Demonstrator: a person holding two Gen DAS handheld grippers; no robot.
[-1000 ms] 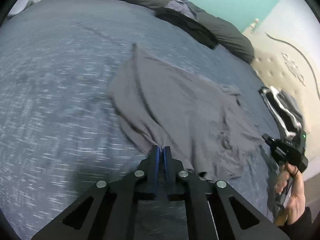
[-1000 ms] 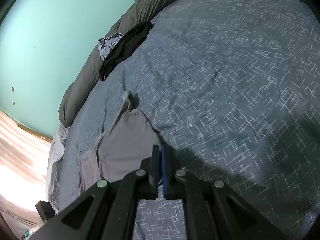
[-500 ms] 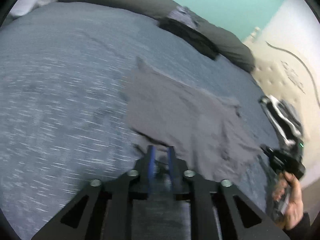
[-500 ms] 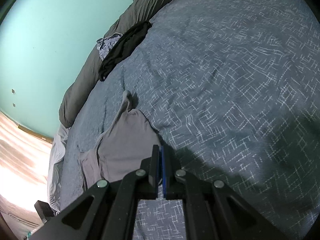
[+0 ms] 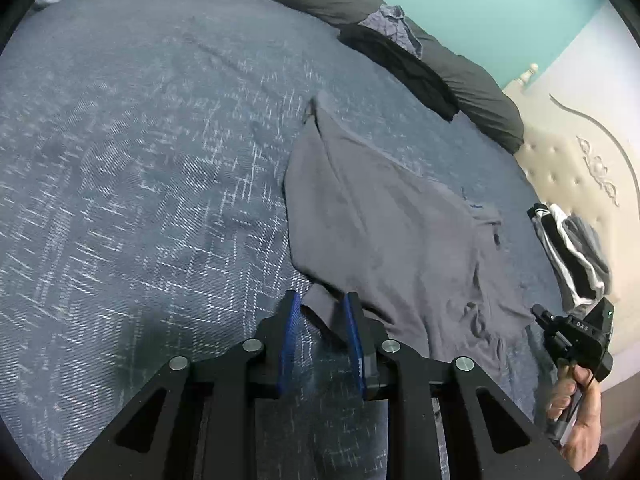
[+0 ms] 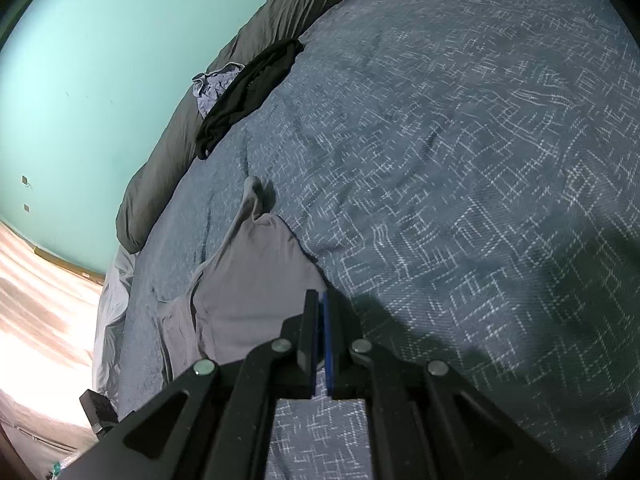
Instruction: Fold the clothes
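Left wrist view shows the grey garment (image 5: 392, 232) lying spread on the blue bed cover (image 5: 140, 160), wrinkled and, as I judge, not yet folded into a neat shape. The left gripper (image 5: 320, 296) has its fingers spread, with 1 corner of the garment between them; the pads do not seem to press it. I think the folding is at an early stage: this corner must be pinched and carried over, and other clothes wait, such as the dark pile (image 6: 248, 92) near the pillows.

Only the left view shows the person's hand (image 5: 576, 412) holding the right gripper (image 5: 540, 314), and a striped garment (image 5: 568, 248). Only the right wrist view shows this gripper's fingers pressed together at the garment's edge; whether cloth is between them I cannot tell.
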